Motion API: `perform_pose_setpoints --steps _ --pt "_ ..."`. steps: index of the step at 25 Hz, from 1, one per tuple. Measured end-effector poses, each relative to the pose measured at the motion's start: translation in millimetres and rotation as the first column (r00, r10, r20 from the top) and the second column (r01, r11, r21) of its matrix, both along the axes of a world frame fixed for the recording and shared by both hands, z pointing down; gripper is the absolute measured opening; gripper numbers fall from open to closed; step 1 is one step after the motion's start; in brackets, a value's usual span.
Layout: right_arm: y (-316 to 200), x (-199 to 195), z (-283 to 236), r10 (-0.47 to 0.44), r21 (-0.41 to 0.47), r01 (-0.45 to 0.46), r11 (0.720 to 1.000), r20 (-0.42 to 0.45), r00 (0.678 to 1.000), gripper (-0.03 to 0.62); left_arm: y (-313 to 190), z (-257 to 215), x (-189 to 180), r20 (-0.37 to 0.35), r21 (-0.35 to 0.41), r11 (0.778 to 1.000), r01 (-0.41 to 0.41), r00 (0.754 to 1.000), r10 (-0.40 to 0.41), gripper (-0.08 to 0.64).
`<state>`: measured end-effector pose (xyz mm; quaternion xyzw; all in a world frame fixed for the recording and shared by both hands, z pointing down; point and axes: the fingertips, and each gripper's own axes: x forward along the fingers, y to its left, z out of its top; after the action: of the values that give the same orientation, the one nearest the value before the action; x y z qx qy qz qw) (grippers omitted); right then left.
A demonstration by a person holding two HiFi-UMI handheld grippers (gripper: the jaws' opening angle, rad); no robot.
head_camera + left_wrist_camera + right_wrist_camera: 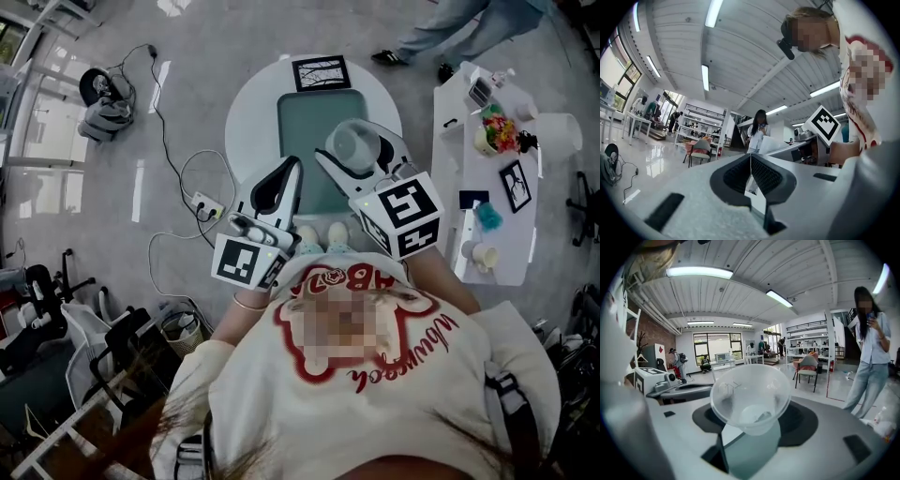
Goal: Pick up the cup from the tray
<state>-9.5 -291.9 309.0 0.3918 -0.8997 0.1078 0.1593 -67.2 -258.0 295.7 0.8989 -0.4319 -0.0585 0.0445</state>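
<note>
The right gripper (751, 422) pinches a clear plastic cup (750, 394) between its jaws, the cup's open mouth facing that gripper's camera; in the head view the cup shows over the right side of the green tray (309, 122). The left gripper (751, 174) has its jaws pressed together on nothing and hangs at the tray's near left corner. The tray lies on a round white table (248, 112), with a black-and-white card (321, 72) just past its far edge and a long white side table (450, 169) well off to its right.

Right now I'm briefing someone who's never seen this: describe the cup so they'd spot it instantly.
Find the round white table with the green tray. Over it, the right gripper clamps the cup. It is clear plastic, unlike the white mug on the side table.
</note>
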Motion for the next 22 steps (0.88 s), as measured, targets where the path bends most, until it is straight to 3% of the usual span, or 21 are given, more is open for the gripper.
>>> perform_pose_setpoints --steps 12,22 --pt "1.2 19.5 -3.1 -0.022 0.023 0.023 0.999 -0.008 1.0 0.299 -3.4 -4.0 19.7 -0.009 0.026 1.0 0.011 1.0 -0.011 0.015" --pt "9.1 29.9 6.2 -0.06 0.059 0.064 0.996 -0.057 0.997 0.299 3.2 4.9 20.8 -0.013 0.013 0.997 0.073 0.997 -0.072 0.015"
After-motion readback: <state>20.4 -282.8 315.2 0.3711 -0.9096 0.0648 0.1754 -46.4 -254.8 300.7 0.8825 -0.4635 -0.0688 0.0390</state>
